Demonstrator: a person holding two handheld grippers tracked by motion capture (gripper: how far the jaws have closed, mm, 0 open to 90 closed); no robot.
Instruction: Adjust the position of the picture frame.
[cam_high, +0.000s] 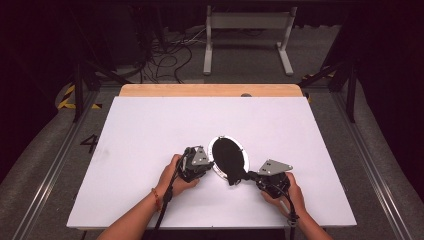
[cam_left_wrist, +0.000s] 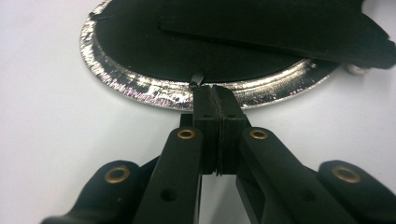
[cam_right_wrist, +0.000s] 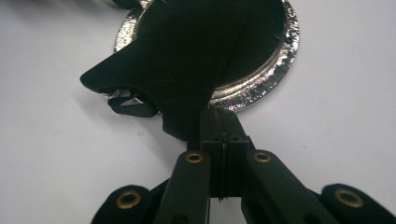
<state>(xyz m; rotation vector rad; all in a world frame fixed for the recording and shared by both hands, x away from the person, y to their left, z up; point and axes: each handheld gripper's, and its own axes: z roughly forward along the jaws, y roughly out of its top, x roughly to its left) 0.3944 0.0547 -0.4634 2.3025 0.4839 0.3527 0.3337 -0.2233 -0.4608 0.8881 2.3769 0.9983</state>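
A round silver foil plate (cam_high: 244, 154) lies on the white table, with a black fabric piece (cam_high: 227, 155) spread across it. In the left gripper view, my left gripper (cam_left_wrist: 213, 93) is shut at the plate's near rim (cam_left_wrist: 140, 88), its tips over the rim's edge. It sits at the plate's left side (cam_high: 210, 162). My right gripper (cam_right_wrist: 222, 116) is shut on the near edge of the black fabric (cam_right_wrist: 187, 56), which trails off the plate (cam_right_wrist: 285, 51) toward it. A small black strap loop (cam_right_wrist: 130, 107) hangs from the fabric. In the high view, the right gripper (cam_high: 247, 175) is at the plate's front right.
The white table top (cam_high: 150, 130) stretches wide on all sides of the plate, with a wooden strip (cam_high: 210, 90) along its far edge. Beyond the table stand a white metal frame (cam_high: 247, 35) and loose cables (cam_high: 165, 57) on the floor.
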